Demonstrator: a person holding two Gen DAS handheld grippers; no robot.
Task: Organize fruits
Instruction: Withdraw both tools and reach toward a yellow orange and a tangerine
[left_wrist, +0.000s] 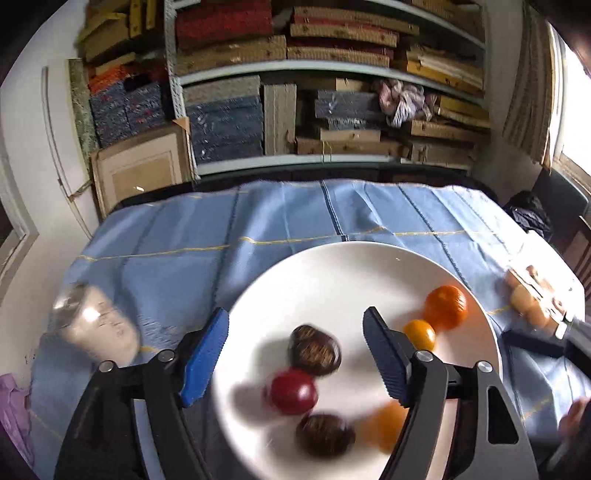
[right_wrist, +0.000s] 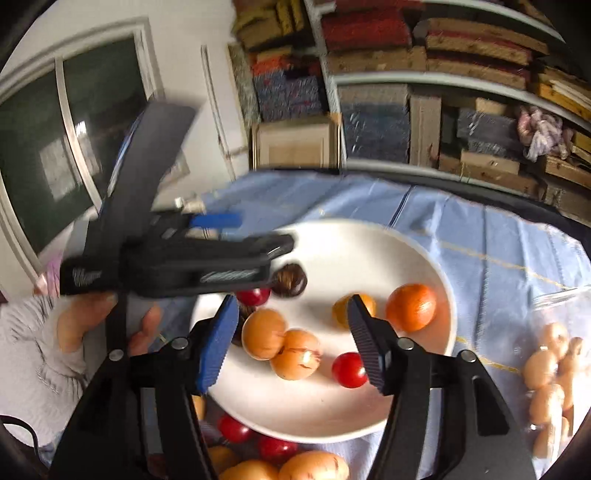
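Observation:
A white plate on the blue cloth holds fruit. In the left wrist view I see two dark brown fruits, a red fruit, an orange and a small yellow-orange fruit. My left gripper is open and empty above the plate. In the right wrist view my right gripper is open and empty over the plate, above two pale orange fruits and a red fruit. The left gripper crosses that view at the plate's left.
A clear bag of pale round fruits lies right of the plate. Loose red and orange fruits lie in front of the plate. A clear jar lies on the cloth at left. Stacked shelves stand behind the table.

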